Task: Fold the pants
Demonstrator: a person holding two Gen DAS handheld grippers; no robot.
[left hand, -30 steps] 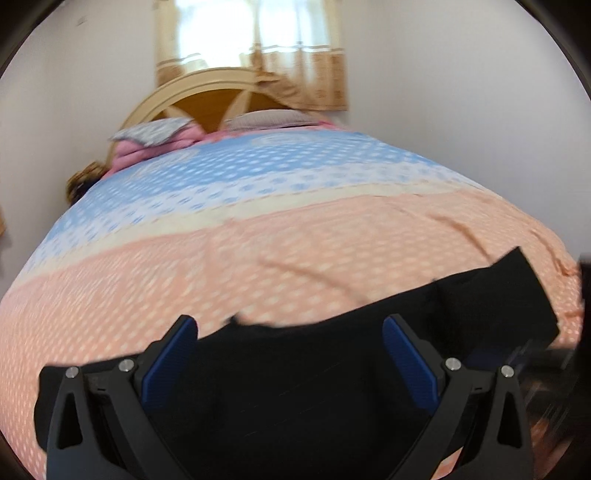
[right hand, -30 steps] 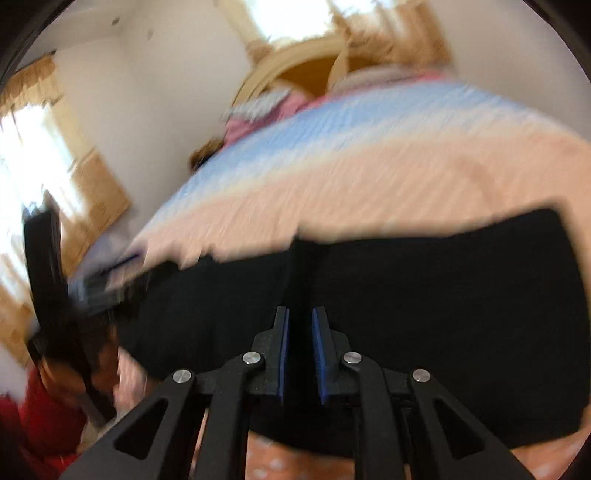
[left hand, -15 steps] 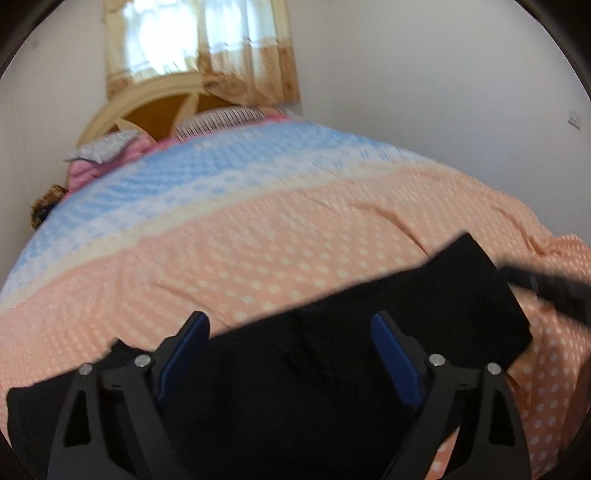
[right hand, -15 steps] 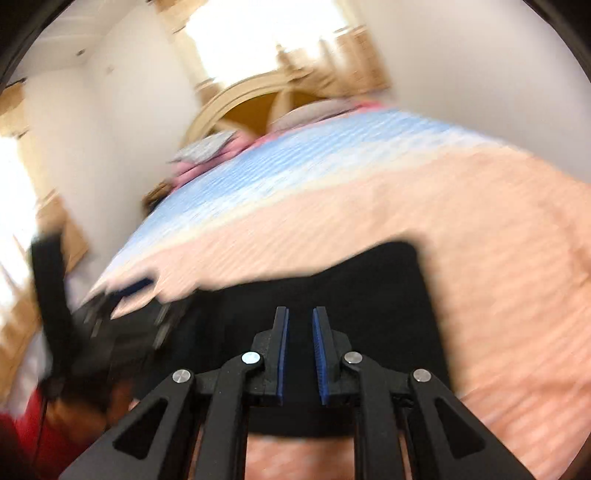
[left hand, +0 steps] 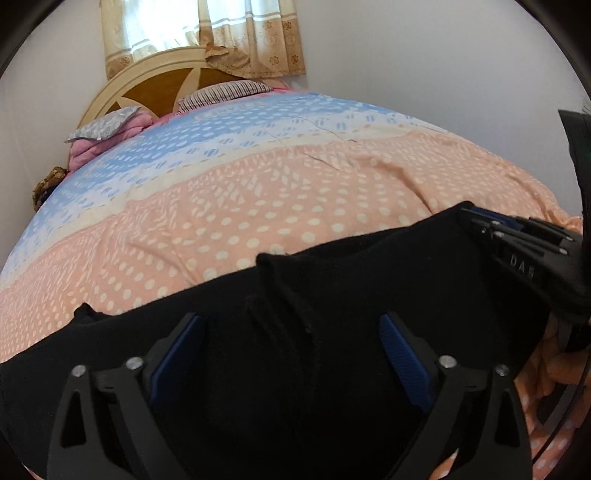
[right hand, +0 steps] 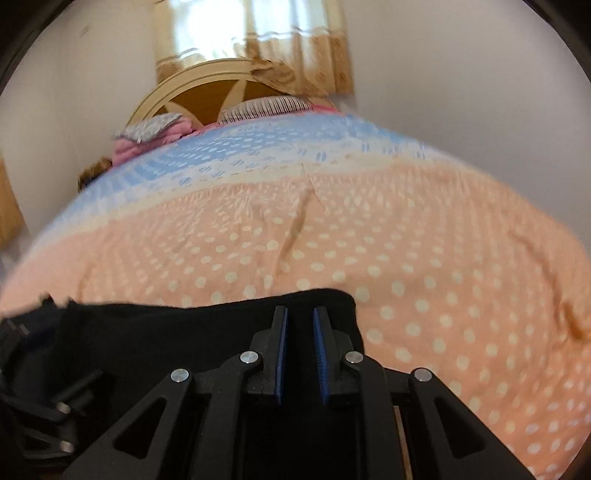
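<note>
The black pants lie across the near edge of the bed, on a peach dotted bedspread. My left gripper is open, its blue pads wide apart just above the middle of the pants. My right gripper is shut on the right end of the pants, with black cloth between the blue pads. The right gripper also shows at the right edge of the left wrist view, at the pants' far right corner.
The bedspread turns blue and white toward the head of the bed. Pillows and a pink blanket lie by the round wooden headboard. A curtained window is behind. White walls stand on both sides.
The right gripper has swung rightward with the pants end, pulling the cloth out along the bed edge. The left gripper has stayed open and moved lower over the pants.
</note>
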